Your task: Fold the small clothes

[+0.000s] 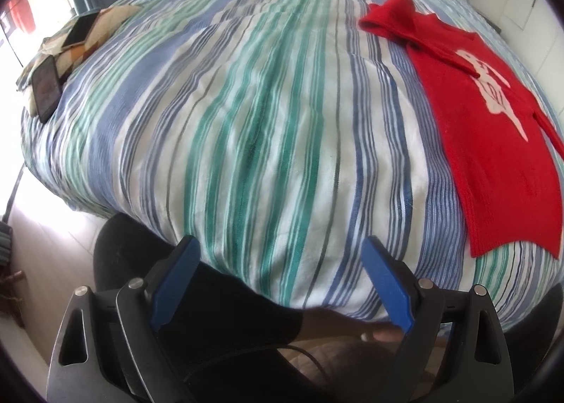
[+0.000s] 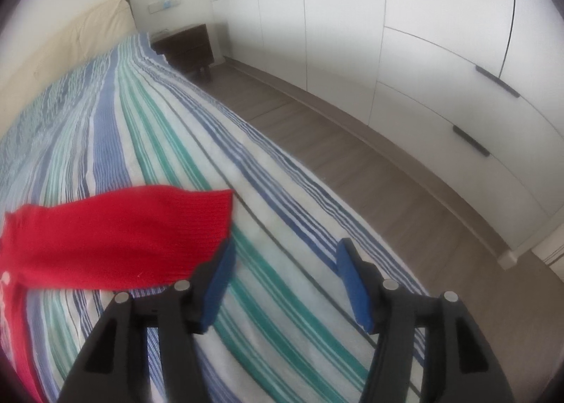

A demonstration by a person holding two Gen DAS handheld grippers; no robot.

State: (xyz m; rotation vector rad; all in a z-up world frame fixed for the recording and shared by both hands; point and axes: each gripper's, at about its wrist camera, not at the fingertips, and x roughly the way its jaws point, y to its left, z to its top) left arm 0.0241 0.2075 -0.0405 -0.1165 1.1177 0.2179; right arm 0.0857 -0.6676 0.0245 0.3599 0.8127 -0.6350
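2 grippers are hanging over the bed (image 1: 246, 121), and both are standing released with nothing between their blue pads. The left gripper (image 1: 282, 255) is hovering near the bed's near edge, its jaws spread wide above bare striped cover, well apart from the garment. The right gripper (image 2: 285, 258) is pointing down toward the cover beside the bed's far edge, jaws parted, with the tip of its left finger just beside a red sleeve (image 2: 134, 226); whether finger and cloth are touching I cannot tell, but no cloth is sitting between the pads.

1 small red top (image 1: 493, 142) with a white print is lying flat on the bed, over toward the right side in the left view. Its upper part, by the collar, looks bunched or turned over, and 1 sleeve is stretching out sideways across the stripes in the right view. The body is looking spread out full length rather than doubled over.

My reading is that the folding is at an early stage: the top is laid out and perhaps 1 part is tucked, while the sleeve in the right view and the lengthwise fold of the body are still waiting. 2 phones (image 1: 46, 89) are resting on a cushion at the far left, out of the way.
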